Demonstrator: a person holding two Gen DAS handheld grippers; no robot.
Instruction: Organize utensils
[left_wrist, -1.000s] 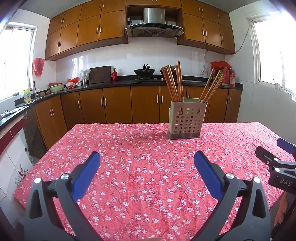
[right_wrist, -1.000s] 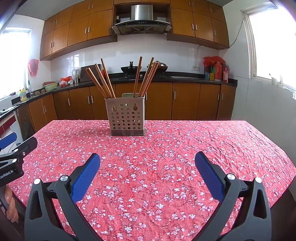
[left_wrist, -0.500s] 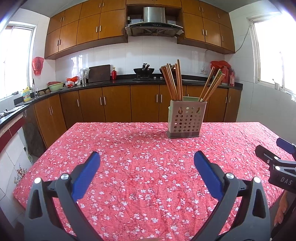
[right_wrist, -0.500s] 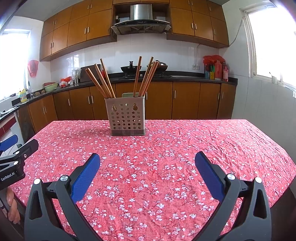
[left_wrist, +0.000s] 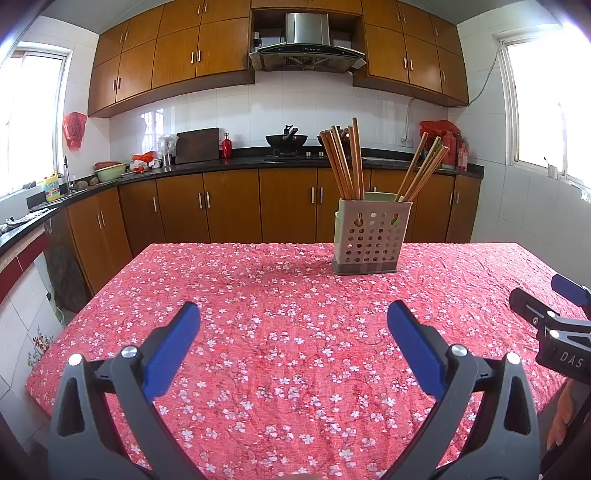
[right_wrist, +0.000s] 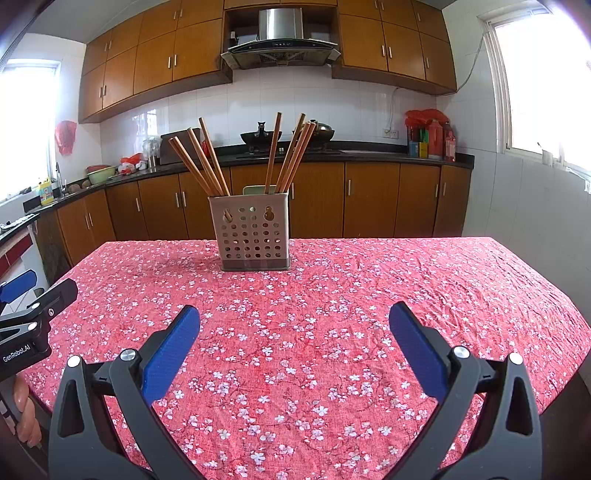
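A perforated grey-green utensil holder (left_wrist: 369, 238) stands upright near the far side of the table; it also shows in the right wrist view (right_wrist: 253, 230). Several wooden chopsticks (left_wrist: 345, 162) stand in it in two bunches, also seen in the right wrist view (right_wrist: 207, 162). My left gripper (left_wrist: 293, 321) is open and empty above the near part of the table. My right gripper (right_wrist: 293, 323) is open and empty too, well short of the holder. Each gripper shows at the edge of the other's view.
The table wears a red floral cloth (left_wrist: 288, 317). Behind it run a black kitchen counter (left_wrist: 221, 162) with brown cabinets, a wok (left_wrist: 286, 140), bottles and bowls. Windows are on both sides.
Both grippers have drawn back and risen slightly, so the holder looks a little farther. Both stay open and empty.
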